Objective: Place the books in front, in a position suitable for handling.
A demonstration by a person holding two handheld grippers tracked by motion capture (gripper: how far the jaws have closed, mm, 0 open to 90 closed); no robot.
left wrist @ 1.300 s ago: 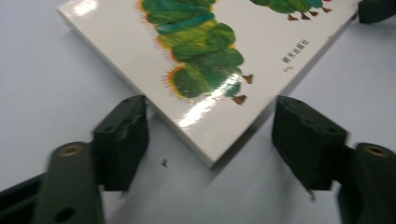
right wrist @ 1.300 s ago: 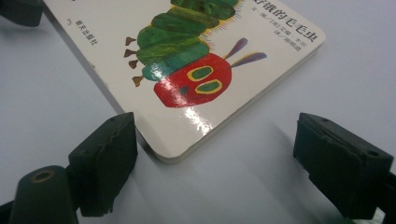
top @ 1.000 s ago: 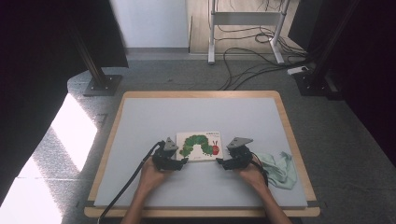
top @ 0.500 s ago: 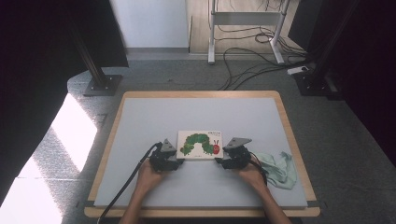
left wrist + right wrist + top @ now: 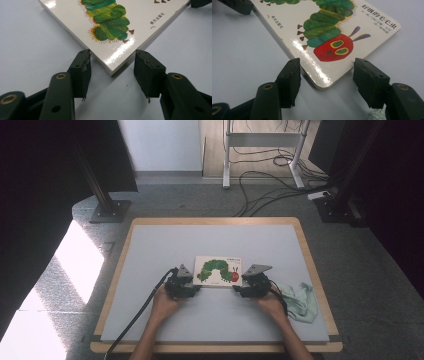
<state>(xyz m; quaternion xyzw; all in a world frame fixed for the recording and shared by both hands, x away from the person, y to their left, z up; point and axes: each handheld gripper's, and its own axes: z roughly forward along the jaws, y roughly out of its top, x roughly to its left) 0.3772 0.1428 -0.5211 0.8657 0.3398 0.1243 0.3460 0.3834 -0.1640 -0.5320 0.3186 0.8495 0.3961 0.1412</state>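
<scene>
Grey carpet with trailing cables surrounds the pale desk (image 5: 150,270), where a board book (image 5: 218,270) lies flat near the middle, its long axis running nine to three o'clock. From the left tool (image 5: 188,289) the book lies toward one o'clock, and its near-left corner pokes into the gap between the jaws. From the right tool (image 5: 242,290) it lies toward eleven o'clock, with the near-right corner likewise between the jaws. Both hands are about equally near. Each tool has just been closing and now stands half-wide. The left tool's left pad (image 5: 83,72) sits at the book's edge; the other pads look just clear of it, so I judge no firm grip yet. A green cloth (image 5: 299,301) lies at three o'clock of the right hand. The cover shows a green caterpillar with a red head; Chinese writing at its upper right reads 好饿的毛毛虫, and smaller print along the near edge is too small to read.
</scene>
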